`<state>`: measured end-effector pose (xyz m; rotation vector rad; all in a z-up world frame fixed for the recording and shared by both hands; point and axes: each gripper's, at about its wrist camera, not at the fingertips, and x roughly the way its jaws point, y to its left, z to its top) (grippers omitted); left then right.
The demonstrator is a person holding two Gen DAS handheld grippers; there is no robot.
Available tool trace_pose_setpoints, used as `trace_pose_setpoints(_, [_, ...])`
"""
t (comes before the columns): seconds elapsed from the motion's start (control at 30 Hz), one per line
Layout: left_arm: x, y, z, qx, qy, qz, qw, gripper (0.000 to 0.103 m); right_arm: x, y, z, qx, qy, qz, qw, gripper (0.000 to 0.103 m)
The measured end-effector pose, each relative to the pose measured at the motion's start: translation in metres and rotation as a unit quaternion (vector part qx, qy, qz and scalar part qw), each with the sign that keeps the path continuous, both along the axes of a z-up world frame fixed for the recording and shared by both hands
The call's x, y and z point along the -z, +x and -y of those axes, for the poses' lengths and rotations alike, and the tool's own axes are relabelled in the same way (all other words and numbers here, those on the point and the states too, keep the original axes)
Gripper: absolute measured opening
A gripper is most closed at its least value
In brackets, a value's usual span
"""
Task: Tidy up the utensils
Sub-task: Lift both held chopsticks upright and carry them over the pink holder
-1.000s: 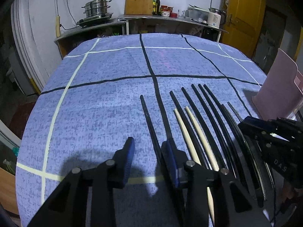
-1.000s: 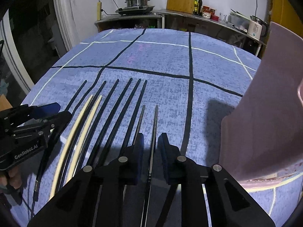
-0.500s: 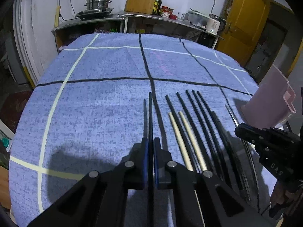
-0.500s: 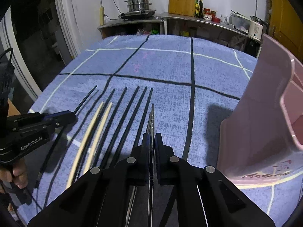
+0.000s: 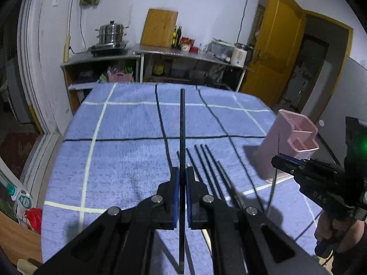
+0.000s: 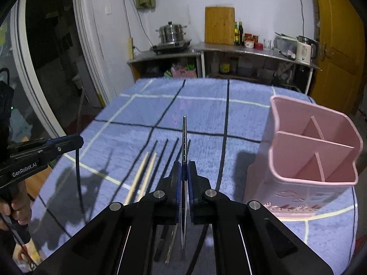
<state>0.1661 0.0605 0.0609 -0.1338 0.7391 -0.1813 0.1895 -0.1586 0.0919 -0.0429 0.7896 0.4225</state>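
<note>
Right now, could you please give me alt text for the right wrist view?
The right gripper is shut on a metal chopstick, raised above a blue checked tablecloth. A pink divided utensil holder stands to the right; loose black and wooden chopsticks lie left.

The left gripper (image 5: 181, 197) covers the near ends of the black chopsticks (image 5: 207, 167) lying on the blue cloth (image 5: 128, 160). The right gripper (image 6: 184, 190) hides the near ends of the two pale chopsticks (image 6: 143, 175). The pink holder's (image 6: 305, 158) bottom right corner runs into the dark edge. The small bottles (image 6: 238, 37) on the far counter are too small to tell apart.
</note>
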Motion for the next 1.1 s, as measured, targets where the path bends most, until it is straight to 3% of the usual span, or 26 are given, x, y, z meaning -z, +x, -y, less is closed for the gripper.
trace_pose_setpoints(0.27, [-0.034, -0.022, 0.001, 0.011, -0.003, 0.024, 0.9996, 0.006, -0.036, -0.025, 0.016, 0.006, 0.018, 0.03, 0.999, 0.006])
trace_pose_setpoints(0.5, [-0.051, -0.029, 0.012, 0.029, -0.018, 0.03, 0.999, 0.006, -0.047, -0.037, 0.031, 0.019, 0.038, 0.033, 0.999, 0.006])
trace_pose_setpoints(0.9, [-0.056, -0.014, 0.088, 0.113, -0.048, 0.018, 0.9922, 0.006, -0.059, -0.049, 0.083, 0.064, 0.053, 0.036, 0.996, 0.006])
trace_pose_setpoints(1.1, [-0.08, 0.004, 0.122, 0.14, -0.064, 0.04, 0.9872, 0.005, -0.082, -0.049, 0.115, 0.093, 0.061, 0.058, 0.992, 0.005])
